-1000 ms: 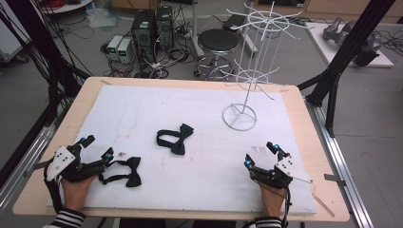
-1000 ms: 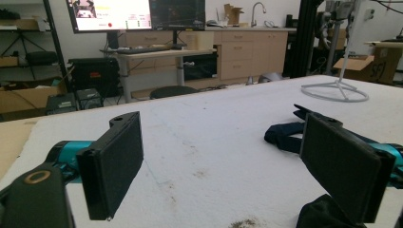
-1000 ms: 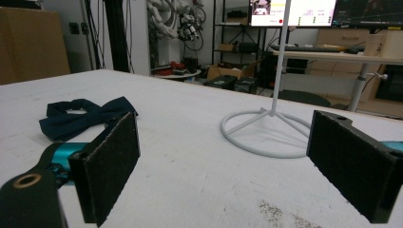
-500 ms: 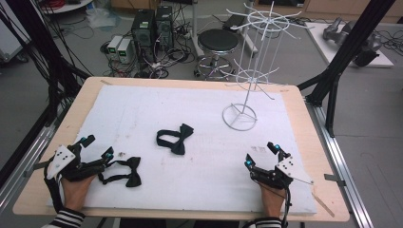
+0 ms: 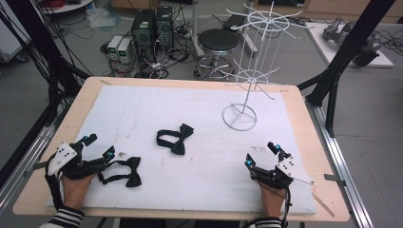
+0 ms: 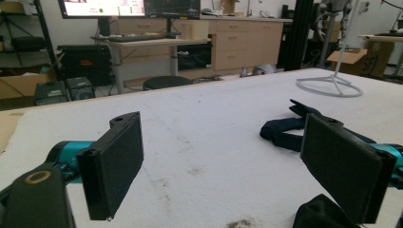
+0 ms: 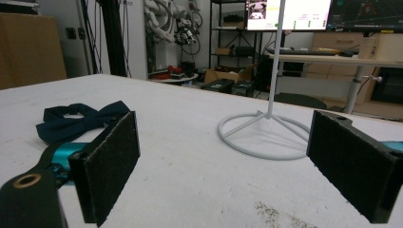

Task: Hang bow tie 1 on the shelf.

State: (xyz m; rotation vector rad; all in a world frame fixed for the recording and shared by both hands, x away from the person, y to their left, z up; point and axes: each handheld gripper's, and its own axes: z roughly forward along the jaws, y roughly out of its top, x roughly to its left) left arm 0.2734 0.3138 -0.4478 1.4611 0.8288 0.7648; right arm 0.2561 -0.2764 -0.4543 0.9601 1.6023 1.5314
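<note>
- Resting on the near edge of the white mat (image 5: 199, 118), your left gripper (image 5: 97, 147) and right gripper (image 5: 260, 154) sit almost where they were a second ago; nothing on the table has shifted in that time, so I judge the work has not properly begun.
- Your left gripper's jaws stand spread wide, with nothing between them. The near bow tie (image 5: 124, 171) lies just beside its right jaw, on the mat and apart from the pads; in the left gripper view a dark fold of it (image 6: 318, 213) shows at the bottom edge under that jaw.
- Your right gripper's jaws are spread as well and hold nothing; only bare mat lies between them.
- Farther out, near the middle of the mat, the second bow tie (image 5: 176, 138) lies flat, well apart from both grippers.
- Beyond it, toward the far right, the white wire rack (image 5: 252, 71) stands upright on its ring base, with its arms bare.
- My reading: since neither tie has moved, your next move is a short reach right with the left gripper to close on the near bow tie.
</note>
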